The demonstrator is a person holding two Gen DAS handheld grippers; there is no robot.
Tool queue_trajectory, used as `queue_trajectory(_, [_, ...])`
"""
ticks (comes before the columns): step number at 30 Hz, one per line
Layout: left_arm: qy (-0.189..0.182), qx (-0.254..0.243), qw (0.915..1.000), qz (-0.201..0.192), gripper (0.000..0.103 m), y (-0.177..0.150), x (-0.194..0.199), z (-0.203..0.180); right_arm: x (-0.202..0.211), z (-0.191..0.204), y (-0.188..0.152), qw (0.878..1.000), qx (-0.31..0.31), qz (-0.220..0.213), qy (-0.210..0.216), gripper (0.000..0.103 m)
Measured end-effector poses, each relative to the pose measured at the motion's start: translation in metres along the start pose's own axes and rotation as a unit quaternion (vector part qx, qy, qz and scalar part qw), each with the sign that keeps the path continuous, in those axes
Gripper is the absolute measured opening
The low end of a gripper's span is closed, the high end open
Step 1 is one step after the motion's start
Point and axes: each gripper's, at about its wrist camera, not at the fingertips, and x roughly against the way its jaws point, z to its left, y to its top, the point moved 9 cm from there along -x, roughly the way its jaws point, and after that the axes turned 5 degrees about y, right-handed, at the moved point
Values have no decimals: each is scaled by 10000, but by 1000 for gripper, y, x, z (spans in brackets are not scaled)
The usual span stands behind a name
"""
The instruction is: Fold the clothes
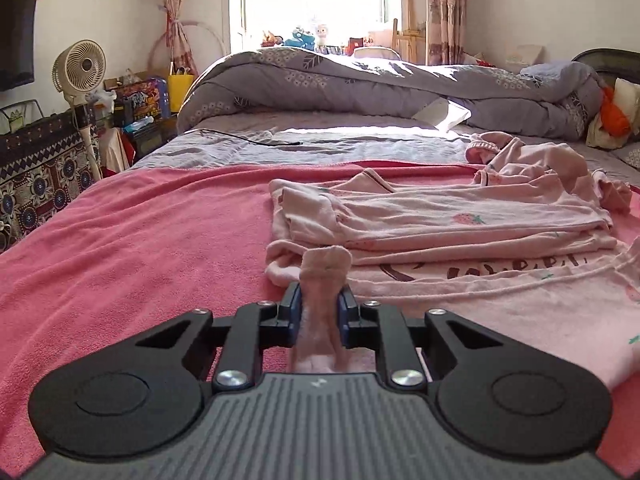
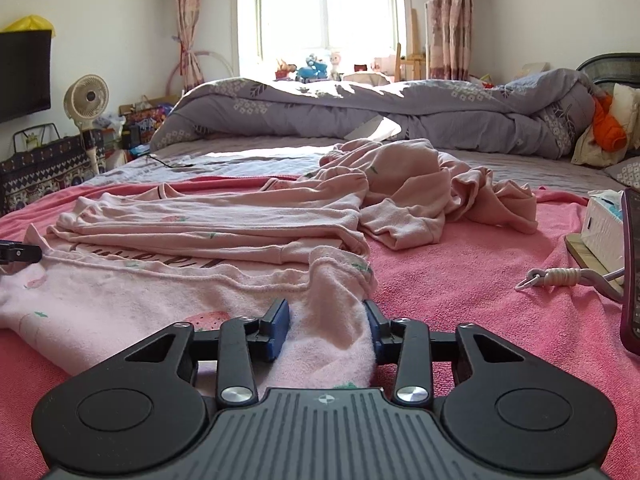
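Note:
A pale pink top with strawberry prints [image 1: 500,312] lies spread on the pink blanket [image 1: 140,240], its far part folded into layers. My left gripper [image 1: 320,292] is shut on the top's near left corner, and a bunch of fabric stands up between the blue pads. In the right wrist view the same top [image 2: 140,300] stretches to the left, and my right gripper [image 2: 326,308] is shut on its near right corner, with a ridge of cloth rising between the jaws. The left gripper's tip [image 2: 18,254] shows at the left edge. A second pink garment [image 2: 420,188] lies crumpled behind.
A rolled grey flowered quilt [image 1: 360,80] runs across the far side of the bed. A tissue box [image 2: 600,228], a white cord with a hook [image 2: 552,276] and a dark red object [image 2: 632,272] lie to the right. A fan [image 1: 80,68] and boxes stand left of the bed.

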Motion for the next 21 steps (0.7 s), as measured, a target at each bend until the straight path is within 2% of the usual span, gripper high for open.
queue_trajectory(2, [44, -87, 9997, -238, 14, 5, 14, -1, 6, 0, 2, 9999, -110, -37, -8, 21])
queue_trajectory(6, [61, -321, 9970, -703, 14, 20, 40, -5, 26, 1, 20, 9995, -24, -311, -28, 18])
queue_trajectory(13, [117, -140, 9949, -995, 15, 49, 46, 5, 47, 10, 58, 9964, 243, -816, -12, 17])
queue_trajectory(17, [334, -178, 9919, -1212, 18, 92, 23, 14, 23, 12, 96, 9945, 418, -962, -37, 17])
queue_trajectory(21, [635, -403, 9899, -1198, 26, 130, -30, 16, -39, 3, 137, 9952, 215, -957, 0, 17])
